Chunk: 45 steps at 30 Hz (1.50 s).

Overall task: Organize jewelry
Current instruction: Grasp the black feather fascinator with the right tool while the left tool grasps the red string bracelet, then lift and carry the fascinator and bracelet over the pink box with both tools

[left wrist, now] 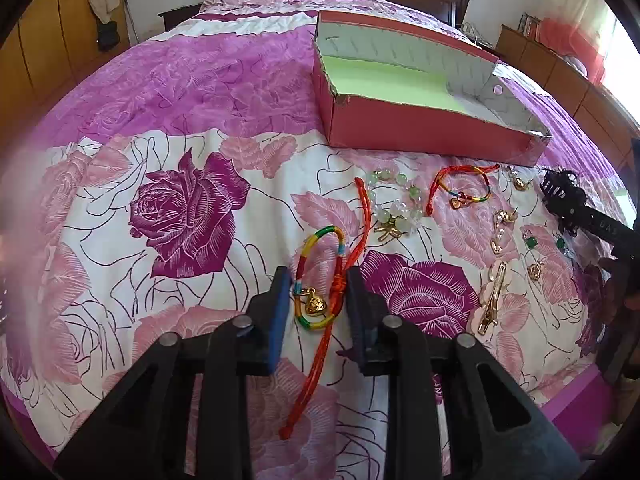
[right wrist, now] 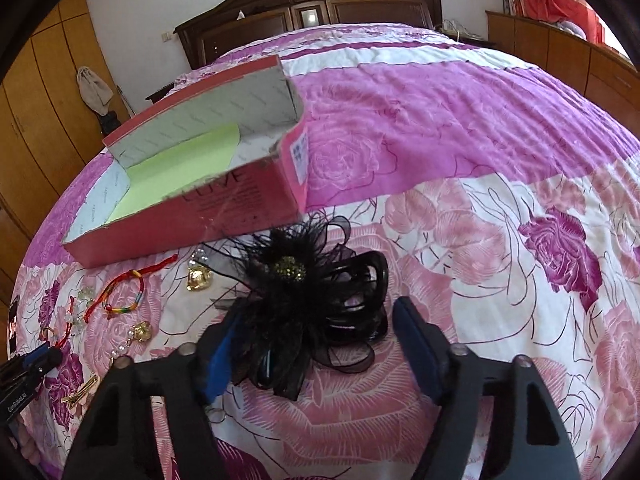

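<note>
A red open box (left wrist: 420, 128) with a green liner lies on the bed; it also shows in the right wrist view (right wrist: 192, 212). My left gripper (left wrist: 318, 280) is open, its jaws on either side of a rainbow cord bracelet with a gold charm (left wrist: 316, 304) and its long red cord. My right gripper (right wrist: 316, 320) is open around a black feather and ribbon hair clip (right wrist: 304, 300) lying on the bedspread. A green bead bracelet (left wrist: 394, 204), a second rainbow bracelet (left wrist: 460, 192) and several gold earrings (left wrist: 500, 232) lie between box and grippers.
A pink flower hair clip (left wrist: 492, 300) lies right of the left gripper. The floral bedspread (left wrist: 180, 208) covers the whole bed. A dark headboard (right wrist: 312, 12) stands at the far end, wooden wardrobes (right wrist: 44, 92) at the left, and a low cabinet (right wrist: 560, 52) at the right.
</note>
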### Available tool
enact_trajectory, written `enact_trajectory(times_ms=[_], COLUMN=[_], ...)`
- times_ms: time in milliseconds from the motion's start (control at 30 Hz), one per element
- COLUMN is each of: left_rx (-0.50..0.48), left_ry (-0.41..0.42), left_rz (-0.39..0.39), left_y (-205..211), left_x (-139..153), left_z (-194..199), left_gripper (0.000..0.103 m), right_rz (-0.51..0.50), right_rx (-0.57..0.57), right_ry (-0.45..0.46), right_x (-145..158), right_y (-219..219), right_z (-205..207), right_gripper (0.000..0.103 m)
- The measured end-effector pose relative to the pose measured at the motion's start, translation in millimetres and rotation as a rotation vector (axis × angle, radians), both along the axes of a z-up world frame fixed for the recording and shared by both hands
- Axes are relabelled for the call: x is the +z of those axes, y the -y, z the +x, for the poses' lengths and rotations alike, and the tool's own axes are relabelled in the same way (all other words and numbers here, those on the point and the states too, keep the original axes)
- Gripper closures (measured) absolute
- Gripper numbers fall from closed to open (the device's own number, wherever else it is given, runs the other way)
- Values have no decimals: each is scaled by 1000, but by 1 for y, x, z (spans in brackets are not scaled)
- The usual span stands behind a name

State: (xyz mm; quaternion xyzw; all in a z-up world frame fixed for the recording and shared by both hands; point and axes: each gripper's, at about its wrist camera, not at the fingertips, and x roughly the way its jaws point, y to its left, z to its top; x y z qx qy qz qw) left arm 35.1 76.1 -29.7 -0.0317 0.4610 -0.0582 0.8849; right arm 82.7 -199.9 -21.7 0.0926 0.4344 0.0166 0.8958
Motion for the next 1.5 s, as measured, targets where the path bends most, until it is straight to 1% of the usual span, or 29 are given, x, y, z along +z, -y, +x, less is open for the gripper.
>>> enact_trajectory(times_ms=[100,167,233,300,600,767,1000,1233,1500], left_rx=[6,10,11,5,-29,-41,-54,-80,-105], left_ry=[6,14,20,21,59,86,135,197,258], left_rz=[-8,-9,-22,-47,-53,-66,-85,-98,-101], left_y=[-1,-2,-3,-3,9,14,22,34,45], left_x=[3,5,8,11,25,33,48,67,86], left_z=[-1,-2,-3,-3,-10,-11,-8,-6,5], left_gripper=[91,100,103,103,103,103,103,103,103], right_rz=[8,22,33,35,36,20,-32,-54,-34], right_rx=[-11,-11,-8,-1,21,40,86,122,142], right_ry=[-12,-8,4,13,55,88,172,253,302], right_x=[-1,0,2,4,19,31,51,73,93], right_y=[3,5,6,5,4,2,-12,-23,-29], right_z=[0,-2,-5,-7,-24,-34,-49,-58,-55], right_gripper=[42,44,44,44,44,44,44,44,44])
